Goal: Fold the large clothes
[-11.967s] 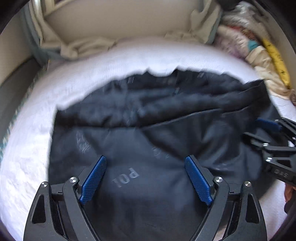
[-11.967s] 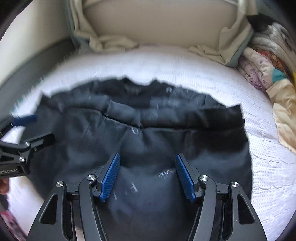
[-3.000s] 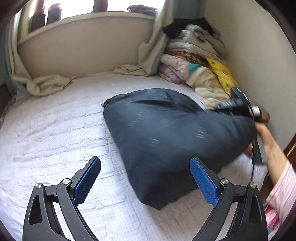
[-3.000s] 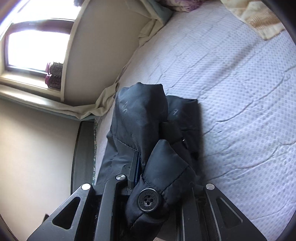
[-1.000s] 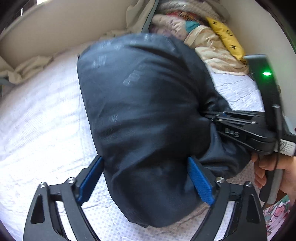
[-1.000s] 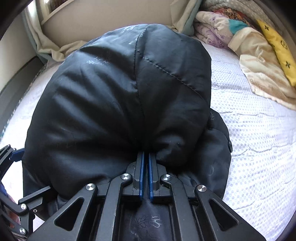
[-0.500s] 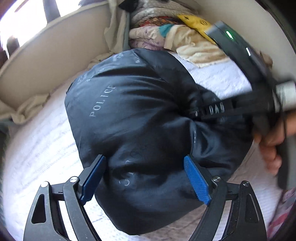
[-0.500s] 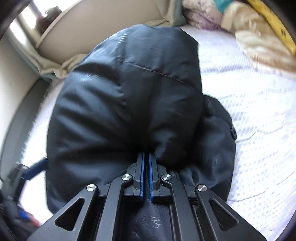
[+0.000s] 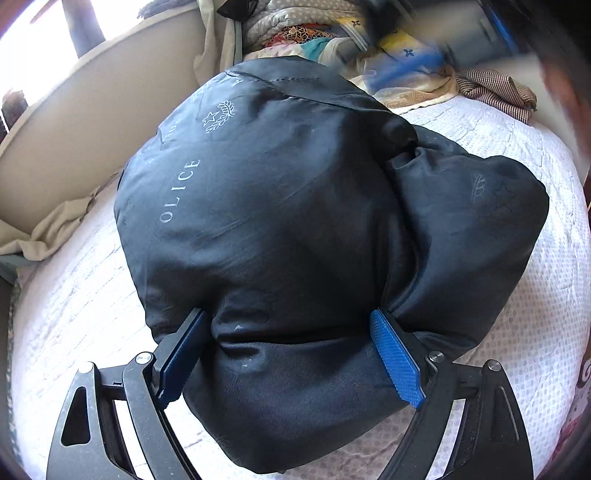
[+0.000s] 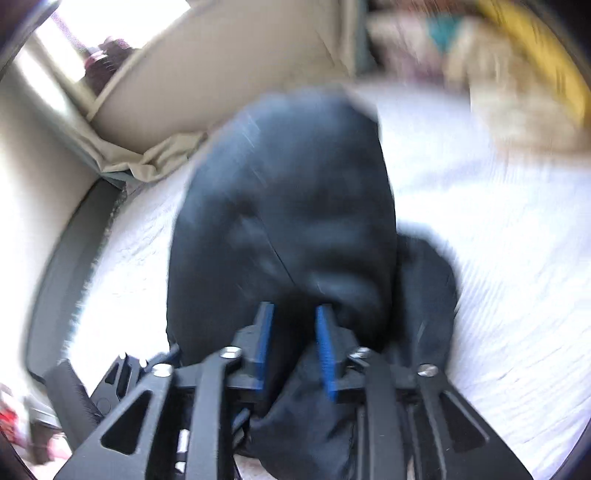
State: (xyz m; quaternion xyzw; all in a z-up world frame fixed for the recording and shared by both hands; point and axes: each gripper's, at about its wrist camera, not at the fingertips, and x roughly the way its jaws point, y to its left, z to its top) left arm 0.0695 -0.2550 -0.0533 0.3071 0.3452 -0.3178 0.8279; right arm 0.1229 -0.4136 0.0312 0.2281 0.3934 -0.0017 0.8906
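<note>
place: home bedroom | cues: quilted white mattress (image 9: 535, 314); stacked bedding (image 9: 295, 33); curtain (image 9: 218, 44); windowsill (image 9: 74, 70)

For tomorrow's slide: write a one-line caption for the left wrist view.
Left gripper straddling a bundled dark jacket on a white bed.

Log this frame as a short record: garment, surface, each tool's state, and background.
garment: dark jacket, bundled, "OLICE" lettering showing
surface: white bed
left tool: fingers spread wide, straddling the near end of the bundle
right tool: fingers parted, fabric between them; view blurred
background: clothes pile past the jacket, curtain at the wall
</note>
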